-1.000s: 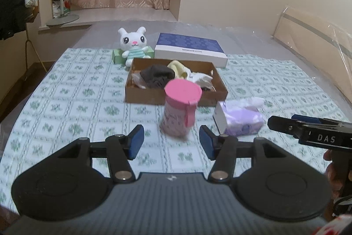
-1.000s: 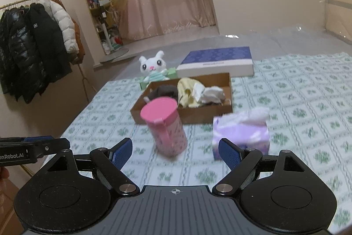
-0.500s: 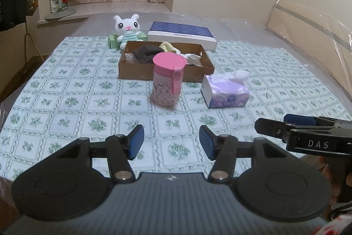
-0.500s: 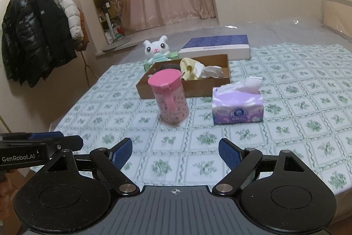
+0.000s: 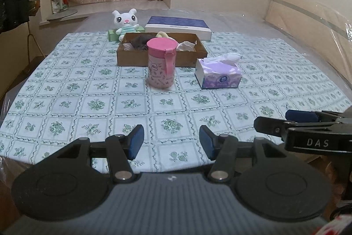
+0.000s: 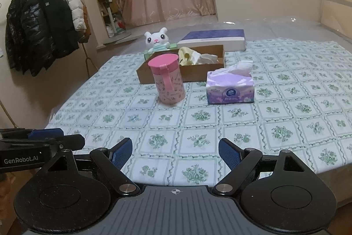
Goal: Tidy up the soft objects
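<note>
Both tongs (image 5: 171,142) (image 6: 175,153) have drawn back, angled downward, open.

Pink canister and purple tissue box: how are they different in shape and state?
The pink canister is a tall upright cylinder with its lid closed; the purple tissue box is low and rectangular, with a tissue sticking out on top. Both stand on the patterned cloth before the cardboard tray.

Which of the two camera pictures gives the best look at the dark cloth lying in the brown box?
The left wrist view. There the dark cloth shows in the brown box, left of the pink canister. In the right wrist view the canister stands in front, hiding nearly all of the cloth.
</note>
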Available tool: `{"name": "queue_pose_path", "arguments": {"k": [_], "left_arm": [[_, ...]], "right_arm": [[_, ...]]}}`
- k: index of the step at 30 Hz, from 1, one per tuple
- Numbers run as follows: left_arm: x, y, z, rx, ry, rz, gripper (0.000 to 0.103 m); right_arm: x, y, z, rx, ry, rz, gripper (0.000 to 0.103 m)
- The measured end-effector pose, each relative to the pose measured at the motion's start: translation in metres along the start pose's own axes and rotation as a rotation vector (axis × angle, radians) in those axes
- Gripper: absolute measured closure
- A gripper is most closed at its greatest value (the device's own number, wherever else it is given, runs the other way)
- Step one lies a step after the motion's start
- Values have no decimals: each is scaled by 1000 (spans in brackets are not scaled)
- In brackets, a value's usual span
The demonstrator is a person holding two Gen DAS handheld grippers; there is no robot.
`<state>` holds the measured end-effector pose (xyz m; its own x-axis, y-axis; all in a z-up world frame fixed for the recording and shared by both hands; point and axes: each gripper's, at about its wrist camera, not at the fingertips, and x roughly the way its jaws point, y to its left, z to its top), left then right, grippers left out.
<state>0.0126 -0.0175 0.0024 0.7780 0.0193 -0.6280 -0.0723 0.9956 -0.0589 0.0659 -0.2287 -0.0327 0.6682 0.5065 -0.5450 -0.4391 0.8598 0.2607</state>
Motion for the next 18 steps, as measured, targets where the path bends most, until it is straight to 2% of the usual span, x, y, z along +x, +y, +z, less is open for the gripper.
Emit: {"name": "queue_pose_path", "arguments": {"k": [7, 18], "left_arm": [[-1, -6, -7, 9, 16, -9, 50], [18, -7, -5, 5, 48, -14, 50]], "right_arm": [[1, -4, -4, -17, -4, -13, 18], [21, -12, -7, -20, 42, -23, 18]]}}
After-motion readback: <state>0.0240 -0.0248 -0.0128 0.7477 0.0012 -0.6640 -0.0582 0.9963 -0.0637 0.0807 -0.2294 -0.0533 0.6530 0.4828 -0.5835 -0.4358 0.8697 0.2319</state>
